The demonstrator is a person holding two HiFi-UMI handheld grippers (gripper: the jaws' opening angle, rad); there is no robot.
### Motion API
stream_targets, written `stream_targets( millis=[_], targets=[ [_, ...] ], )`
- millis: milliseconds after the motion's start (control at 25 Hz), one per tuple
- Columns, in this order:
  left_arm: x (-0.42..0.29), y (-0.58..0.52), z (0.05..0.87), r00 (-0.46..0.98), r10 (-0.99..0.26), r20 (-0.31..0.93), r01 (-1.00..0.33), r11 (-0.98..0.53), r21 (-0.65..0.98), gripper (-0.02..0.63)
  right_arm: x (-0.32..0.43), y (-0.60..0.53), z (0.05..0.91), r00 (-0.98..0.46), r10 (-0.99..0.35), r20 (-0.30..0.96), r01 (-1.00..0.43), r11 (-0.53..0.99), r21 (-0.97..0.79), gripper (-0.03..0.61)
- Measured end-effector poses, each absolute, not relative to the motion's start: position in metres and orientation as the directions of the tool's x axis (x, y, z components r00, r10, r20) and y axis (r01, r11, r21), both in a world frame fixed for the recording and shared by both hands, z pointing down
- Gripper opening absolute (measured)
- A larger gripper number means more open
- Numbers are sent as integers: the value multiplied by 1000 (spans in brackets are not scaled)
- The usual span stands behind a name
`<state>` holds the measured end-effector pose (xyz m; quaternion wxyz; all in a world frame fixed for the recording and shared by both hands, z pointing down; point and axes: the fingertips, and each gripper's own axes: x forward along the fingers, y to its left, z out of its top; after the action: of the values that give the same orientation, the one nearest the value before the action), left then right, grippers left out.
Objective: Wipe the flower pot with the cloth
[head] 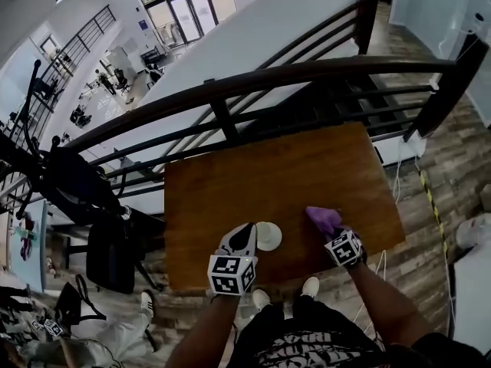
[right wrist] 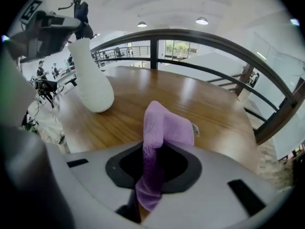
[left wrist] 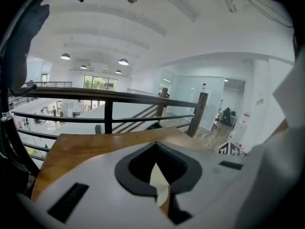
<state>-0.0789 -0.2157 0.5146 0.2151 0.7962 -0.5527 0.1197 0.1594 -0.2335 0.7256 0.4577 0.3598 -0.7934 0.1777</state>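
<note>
A white flower pot (head: 270, 236) stands near the front edge of the wooden table (head: 268, 167). My left gripper (head: 252, 236) is shut on the pot's rim. In the left gripper view only a cream sliver of the pot (left wrist: 157, 178) shows between the closed jaws. In the right gripper view the pot (right wrist: 93, 80) stands at the left, narrow at the top and wider at the base. My right gripper (head: 331, 233) is shut on a purple cloth (head: 322, 218) to the right of the pot. The cloth (right wrist: 164, 128) rises in a fold out of the jaws, apart from the pot.
A black metal railing (head: 253, 83) runs behind the table's far edge, with a drop to a lower floor beyond. A dark office chair (head: 107, 251) stands left of the table. The person's white shoes (head: 310, 287) are at the front edge.
</note>
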Motion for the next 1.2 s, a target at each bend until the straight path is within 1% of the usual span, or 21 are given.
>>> stream_targets(
  millis=[160,320,480,640,760,1000,1200],
  targets=[
    [-72,-219,517,419,-796,437,-908,-359,216,0,139,-242,693,-358,-467,809,-771,636,26,55],
    [-74,-219,530,453,-768,454,-892,-390,230,0,96,-249,670,-434,-500,750,-760,650,-7,55],
    [-71,-222,542,470,-746,473,-882,-410,231,0,47,-236,649,-520,-430,738,-703,706,-84,55],
    [-65,-221,552,484,-725,489,-873,-433,222,0,19,-208,648,-541,-345,767,-614,786,-80,55],
    [-59,-221,559,487,-716,500,-870,-444,213,0,13,-192,654,-540,-306,784,-576,814,-79,55],
    [-44,-218,560,511,-708,488,-855,-473,211,0,15,-159,660,-546,-254,798,-551,827,-115,55],
    [-41,-219,556,522,-706,478,-850,-476,225,0,-3,-132,656,-576,-191,795,-498,853,-156,55]
  ],
)
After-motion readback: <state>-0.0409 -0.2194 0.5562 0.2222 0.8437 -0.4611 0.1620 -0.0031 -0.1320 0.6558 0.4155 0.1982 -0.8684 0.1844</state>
